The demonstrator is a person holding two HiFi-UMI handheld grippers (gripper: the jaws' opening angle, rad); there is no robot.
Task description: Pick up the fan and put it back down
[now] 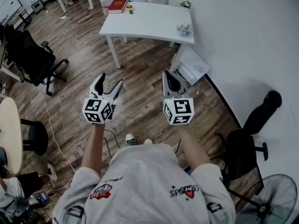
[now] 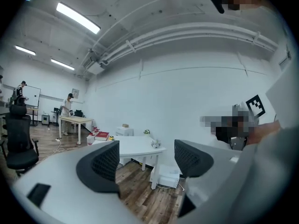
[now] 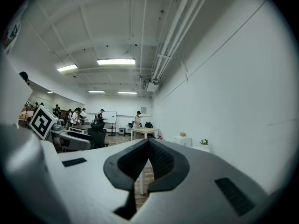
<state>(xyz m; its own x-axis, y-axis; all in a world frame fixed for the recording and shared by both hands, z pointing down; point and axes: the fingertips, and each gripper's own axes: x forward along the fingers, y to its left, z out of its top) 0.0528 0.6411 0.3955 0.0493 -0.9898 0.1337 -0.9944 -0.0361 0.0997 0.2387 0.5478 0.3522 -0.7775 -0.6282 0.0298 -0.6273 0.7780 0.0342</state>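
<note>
The fan [image 1: 276,201], a dark round wire-grille floor fan, stands on the floor at the bottom right corner of the head view, behind and to the right of the person. Neither gripper is near it. My left gripper [image 1: 108,86] is held out level over the wooden floor, open, with nothing between its black pads [image 2: 105,163]. My right gripper [image 1: 171,81] is held beside it, shut, its fingertips meeting with nothing in them. In the right gripper view, the right gripper [image 3: 148,158] points along the white wall. The fan shows in neither gripper view.
A white table [image 1: 154,24] stands ahead with a red book [image 1: 117,5] and small plants on it. A white box [image 1: 192,67] lies by its leg. A black chair [image 1: 245,148] stands between me and the fan. An office chair [image 1: 32,59] and a round table [image 1: 9,132] are on the left.
</note>
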